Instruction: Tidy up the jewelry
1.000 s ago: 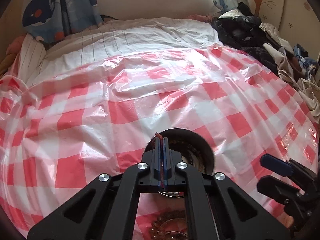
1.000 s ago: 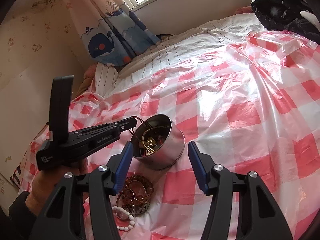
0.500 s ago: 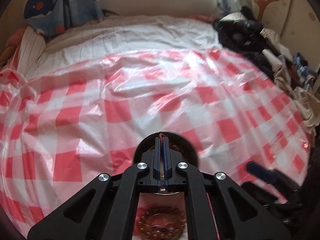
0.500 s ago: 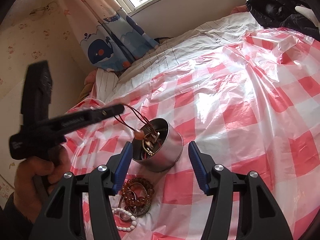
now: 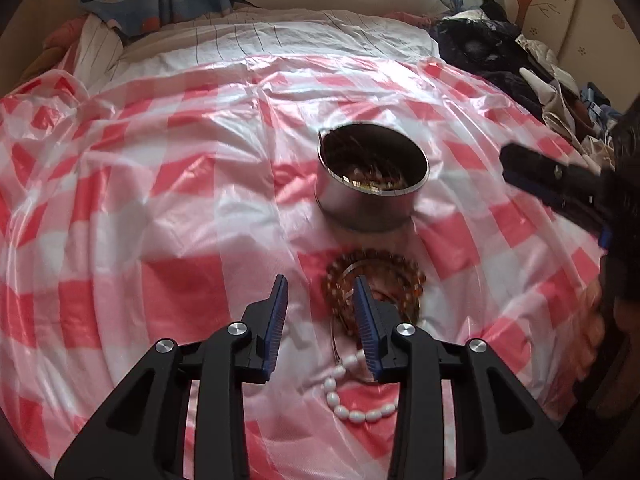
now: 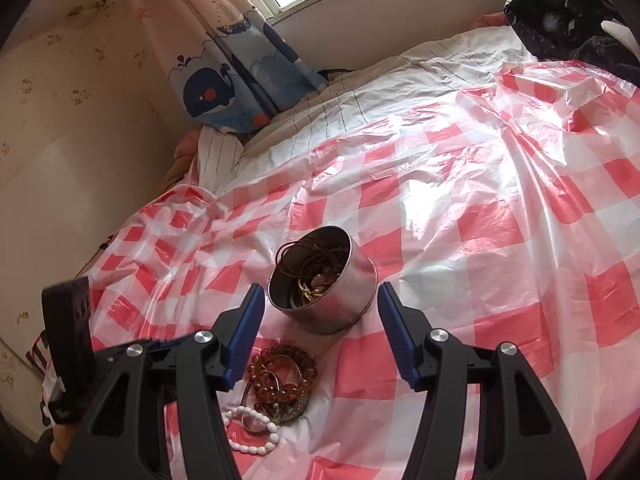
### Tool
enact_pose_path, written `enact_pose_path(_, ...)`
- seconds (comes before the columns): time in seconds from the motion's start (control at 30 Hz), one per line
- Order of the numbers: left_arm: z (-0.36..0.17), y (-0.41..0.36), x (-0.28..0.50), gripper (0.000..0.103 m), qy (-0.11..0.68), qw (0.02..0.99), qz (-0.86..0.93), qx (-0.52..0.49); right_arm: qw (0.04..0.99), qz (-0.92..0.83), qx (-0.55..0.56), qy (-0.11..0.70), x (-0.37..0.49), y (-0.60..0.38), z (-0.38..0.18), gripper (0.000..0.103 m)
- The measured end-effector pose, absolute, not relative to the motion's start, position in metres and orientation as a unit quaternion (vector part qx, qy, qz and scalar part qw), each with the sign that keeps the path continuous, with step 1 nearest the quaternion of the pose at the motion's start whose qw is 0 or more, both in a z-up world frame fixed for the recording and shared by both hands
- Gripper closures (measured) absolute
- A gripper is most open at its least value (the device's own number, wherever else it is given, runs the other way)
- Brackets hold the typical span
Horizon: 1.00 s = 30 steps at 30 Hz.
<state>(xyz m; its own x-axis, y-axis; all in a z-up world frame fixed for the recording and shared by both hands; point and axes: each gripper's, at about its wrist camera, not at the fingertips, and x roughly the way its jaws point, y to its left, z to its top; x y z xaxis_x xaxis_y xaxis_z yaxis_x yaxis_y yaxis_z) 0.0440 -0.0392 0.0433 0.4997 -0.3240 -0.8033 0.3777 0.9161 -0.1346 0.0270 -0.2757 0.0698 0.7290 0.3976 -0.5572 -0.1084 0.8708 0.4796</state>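
A round metal tin [image 5: 372, 184] [image 6: 324, 280] stands on the red-and-white checked plastic sheet, holding tangled cords and gold pieces. In front of it lie an amber bead bracelet [image 5: 374, 276] [image 6: 282, 376], a metal bangle and a white pearl bracelet [image 5: 352, 404] [image 6: 250, 428]. My left gripper [image 5: 320, 304] is open and empty, just left of the amber bracelet. My right gripper [image 6: 320, 320] is open and empty, its fingers either side of the tin's near wall without touching it; it also shows at the right edge of the left wrist view [image 5: 560, 188].
The checked sheet [image 5: 160, 200] covers a bed with a striped white sheet behind. A pile of dark clothes [image 5: 500, 52] lies at the far right. A whale-print curtain [image 6: 224, 92] hangs by the wall at the far left.
My left gripper has opened, let the red cord fall into the tin, and pulled back low toward the bracelets. The right gripper has barely moved.
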Motion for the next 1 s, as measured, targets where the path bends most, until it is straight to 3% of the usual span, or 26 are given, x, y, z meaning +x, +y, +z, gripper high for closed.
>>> enact_pose_path(0.33,0.016,-0.059,0.034,0.071,0.49,0.838,-0.223,0.086,0.898,0.147,0.2,0.363,0.028,-0.265,0.059,0.045)
enact_pose_path(0.43,0.018,-0.059,0.029,0.071,0.486,0.836,-0.234,0.1,0.894,0.15,0.207,0.367,0.031,-0.266,0.056,0.036)
enact_pose_path(1.0,0.021,-0.055,0.009,0.07,0.485,0.811,-0.294,0.141,0.886,0.172,0.185,0.389,0.035,-0.251,0.048,0.036)
